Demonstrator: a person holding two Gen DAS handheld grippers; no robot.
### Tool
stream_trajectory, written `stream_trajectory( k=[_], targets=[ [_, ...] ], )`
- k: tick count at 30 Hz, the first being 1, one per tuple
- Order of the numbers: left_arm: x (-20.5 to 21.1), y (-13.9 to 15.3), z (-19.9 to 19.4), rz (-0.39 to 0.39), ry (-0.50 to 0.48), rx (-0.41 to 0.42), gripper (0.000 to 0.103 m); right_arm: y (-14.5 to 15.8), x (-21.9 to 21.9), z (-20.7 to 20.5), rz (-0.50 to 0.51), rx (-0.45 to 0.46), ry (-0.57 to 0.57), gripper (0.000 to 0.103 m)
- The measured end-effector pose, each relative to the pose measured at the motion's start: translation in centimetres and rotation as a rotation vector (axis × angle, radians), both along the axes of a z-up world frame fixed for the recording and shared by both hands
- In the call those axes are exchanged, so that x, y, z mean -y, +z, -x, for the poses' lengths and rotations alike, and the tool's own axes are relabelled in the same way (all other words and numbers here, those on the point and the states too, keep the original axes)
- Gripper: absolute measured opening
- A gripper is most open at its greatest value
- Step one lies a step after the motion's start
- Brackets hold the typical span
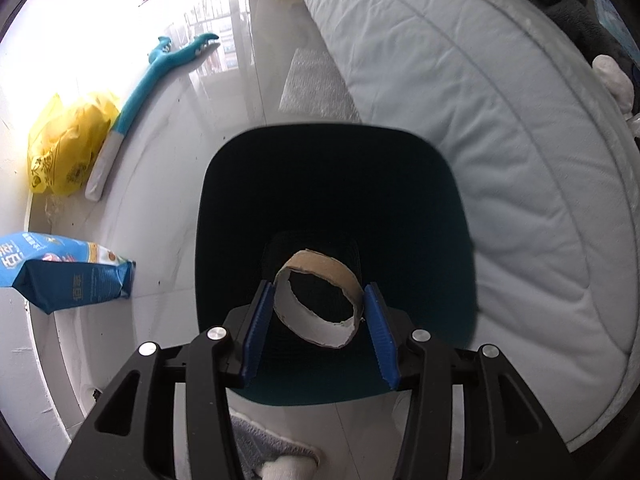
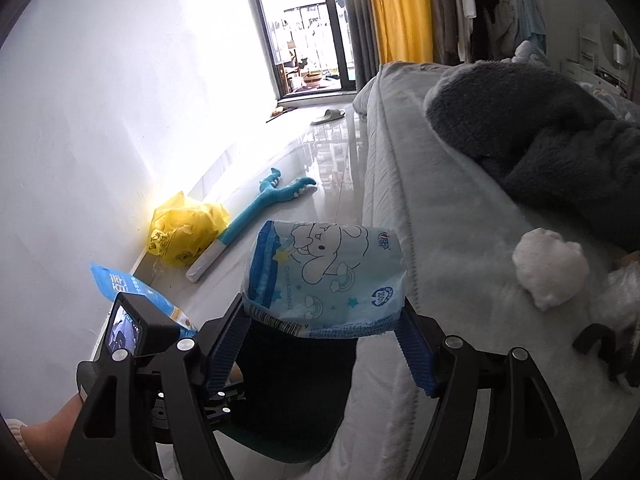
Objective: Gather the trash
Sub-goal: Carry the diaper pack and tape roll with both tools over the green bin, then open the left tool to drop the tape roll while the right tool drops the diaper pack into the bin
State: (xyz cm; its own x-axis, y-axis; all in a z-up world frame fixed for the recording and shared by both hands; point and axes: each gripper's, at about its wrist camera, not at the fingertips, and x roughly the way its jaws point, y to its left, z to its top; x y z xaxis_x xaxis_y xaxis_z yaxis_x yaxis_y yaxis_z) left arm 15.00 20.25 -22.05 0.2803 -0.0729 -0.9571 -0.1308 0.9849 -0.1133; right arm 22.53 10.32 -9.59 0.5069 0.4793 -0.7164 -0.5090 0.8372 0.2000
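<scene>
Cardboard ring [image 1: 319,303] centre-low in frame, pinched between left gripper [image 1: 319,300] pads, directly above dark bin [image 1: 420,240] mouth; open axis toward camera. Right gripper [image 2: 320,320] clamped on blue wrapper [image 2: 324,276], over bin edge. Left nearer to drop.

The cardboard ring [image 1: 318,303] is matt brown outside, torn white inside. The floor [image 1: 224,92] is glossy tile; the mattress [image 1: 460,120] quilted cloth. The tissue pack [image 2: 325,278] is shiny printed plastic film.

Glossy white tiled floor [image 2: 320,160] carrying a crumpled yellow plastic bag [image 2: 184,232], a teal dinosaur-headed grabber toy [image 2: 256,208], a blue snack packet [image 1: 68,276] and a dark bin [image 1: 336,216]; pale quilted bed [image 2: 460,240] bearing a grey fleece blanket [image 2: 540,136].
</scene>
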Motion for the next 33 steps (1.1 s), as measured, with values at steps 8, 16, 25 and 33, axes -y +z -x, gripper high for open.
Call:
stream_trajectory(
  k=[8, 16, 25, 33],
  targets=[
    [-2.2, -1.2, 1.6, 0.045, 0.001, -0.025, 0.061, -3.5, -2.8, -1.3, 0.056, -0.099, 0.034, 0.072],
    [-4.8, 1.7, 2.7, 0.057, 0.046, 0.087, 0.076, -6.9, -5.3, -1.8, 0.134, -0.152, 0.06, 0.072],
    [-6.2, 6.2, 3.3, 0.024, 0.074, 0.276, 0.082, -11.3, -7.5, -1.7, 0.189, -0.246, 0.083, 0.072],
    [-6.7, 9.4, 4.5, 0.029, 0.096, 0.41, 0.083, -13.8, -8.3, -1.7, 0.246, -0.297, 0.094, 0.072]
  ],
)
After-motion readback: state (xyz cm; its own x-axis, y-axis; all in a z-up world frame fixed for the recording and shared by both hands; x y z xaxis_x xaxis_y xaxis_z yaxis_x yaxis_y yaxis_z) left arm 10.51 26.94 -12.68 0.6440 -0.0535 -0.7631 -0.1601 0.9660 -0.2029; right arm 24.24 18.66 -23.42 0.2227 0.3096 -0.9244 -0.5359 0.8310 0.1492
